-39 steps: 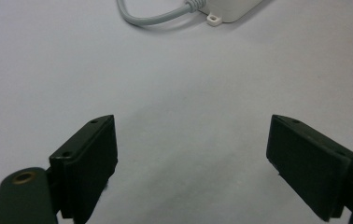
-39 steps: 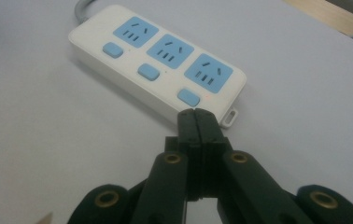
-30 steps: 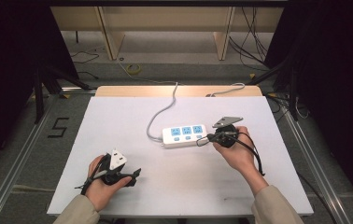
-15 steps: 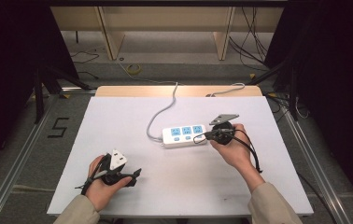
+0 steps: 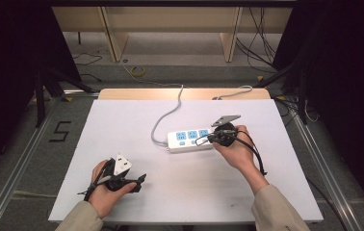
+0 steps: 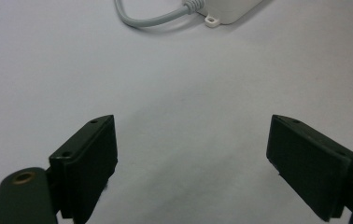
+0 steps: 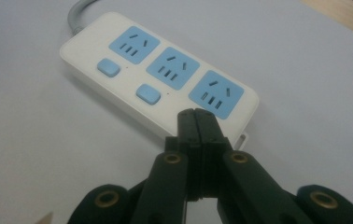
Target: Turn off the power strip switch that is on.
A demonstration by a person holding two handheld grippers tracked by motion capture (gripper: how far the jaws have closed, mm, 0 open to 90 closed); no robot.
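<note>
White power strip is lying unmoved while the right gripper, jaws pressed together and empty, is edging onto its third switch; left gripper is resting wide apart.

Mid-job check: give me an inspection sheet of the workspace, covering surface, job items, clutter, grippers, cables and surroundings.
Surface: white table top, bare wooden strip at its far edge.
Job's things: white power strip with three blue sockets, lying flat; two blue switches show in the right gripper view, the third hidden by the jaws.
Clutter: nothing seen.
Grippers: right gripper jaws shut, tips over the strip's near end at the third socket; contact unclear. Left gripper open and empty, near the table's front left.
Cables: the strip's grey cord curves off the far edge.
Surroundings: loose cables on the floor, wooden frame behind.
</note>
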